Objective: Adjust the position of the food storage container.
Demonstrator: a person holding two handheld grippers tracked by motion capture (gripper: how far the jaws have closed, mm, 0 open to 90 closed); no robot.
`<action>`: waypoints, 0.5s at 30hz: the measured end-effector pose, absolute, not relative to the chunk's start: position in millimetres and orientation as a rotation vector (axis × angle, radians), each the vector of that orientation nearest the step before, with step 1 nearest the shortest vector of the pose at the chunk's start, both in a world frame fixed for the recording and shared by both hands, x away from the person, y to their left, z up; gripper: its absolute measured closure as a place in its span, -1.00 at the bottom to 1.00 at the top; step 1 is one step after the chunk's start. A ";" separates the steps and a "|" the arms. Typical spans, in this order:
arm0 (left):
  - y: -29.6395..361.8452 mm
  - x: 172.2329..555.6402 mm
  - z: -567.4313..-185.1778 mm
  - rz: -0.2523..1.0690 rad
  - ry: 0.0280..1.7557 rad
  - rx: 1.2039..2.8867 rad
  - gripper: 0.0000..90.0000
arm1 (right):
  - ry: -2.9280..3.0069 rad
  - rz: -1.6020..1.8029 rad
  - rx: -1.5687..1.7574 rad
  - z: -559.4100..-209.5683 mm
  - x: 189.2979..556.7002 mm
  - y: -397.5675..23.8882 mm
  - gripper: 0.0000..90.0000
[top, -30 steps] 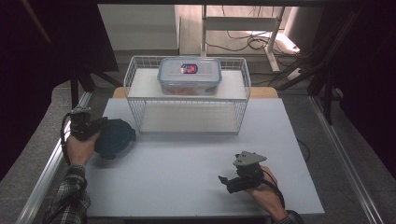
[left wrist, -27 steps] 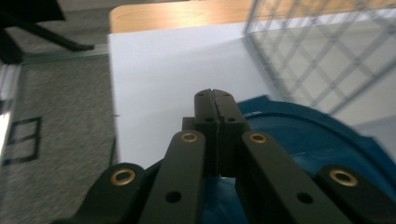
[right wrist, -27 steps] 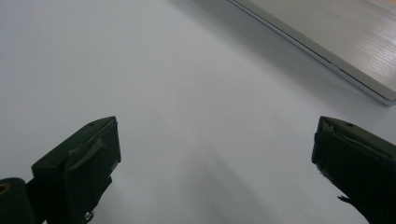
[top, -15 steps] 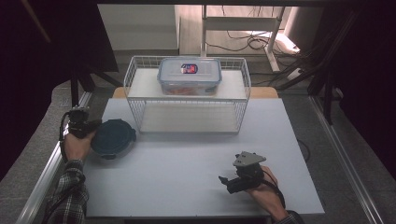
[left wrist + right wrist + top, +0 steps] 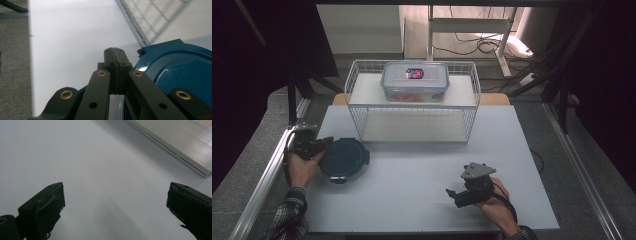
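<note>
The worktop is white, smooth and dull, with no shine. The round blue lid looks like hard plastic and is glossy, with a bright spot of light on it, and the basket is made of thin white wire. The box on top looks like clear plastic, the left gripper has dull black fingers with small brass-coloured rings, and the sleeve is checked cloth.

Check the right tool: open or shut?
Open. The right tool has its jaws spread wide over bare table, nothing between them.
</note>
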State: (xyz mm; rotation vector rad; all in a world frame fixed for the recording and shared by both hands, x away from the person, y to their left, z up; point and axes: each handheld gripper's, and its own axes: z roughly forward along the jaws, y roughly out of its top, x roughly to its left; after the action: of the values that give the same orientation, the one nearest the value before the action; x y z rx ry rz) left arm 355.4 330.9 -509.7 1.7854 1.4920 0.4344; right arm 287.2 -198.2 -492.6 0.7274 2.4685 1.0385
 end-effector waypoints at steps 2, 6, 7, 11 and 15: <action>320.2 349.5 -509.2 0.436 1.484 1.794 1.00 | 2.470 1.036 0.726 -492.8 287.2 -198.0 -0.96; 302.6 338.4 -507.4 0.437 1.459 1.828 1.00 | 2.471 1.033 0.720 -492.4 286.9 -197.7 -0.96; 299.1 335.8 -507.3 0.425 1.447 1.834 1.00 | 2.472 1.033 0.720 -492.5 286.8 -197.6 -0.96; 293.8 328.5 -505.4 0.418 1.412 1.866 1.00 | 2.473 1.026 0.716 -492.6 287.0 -198.1 -0.96; 313.4 312.3 -500.2 0.491 1.465 1.796 1.00 | 2.464 1.028 0.723 -491.4 286.0 -199.7 -0.96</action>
State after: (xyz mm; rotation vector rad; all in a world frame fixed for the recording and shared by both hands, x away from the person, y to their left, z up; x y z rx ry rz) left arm 312.3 313.4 -500.2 1.7963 1.4648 0.4915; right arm 286.0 -199.7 -491.4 0.7231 2.4639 1.0276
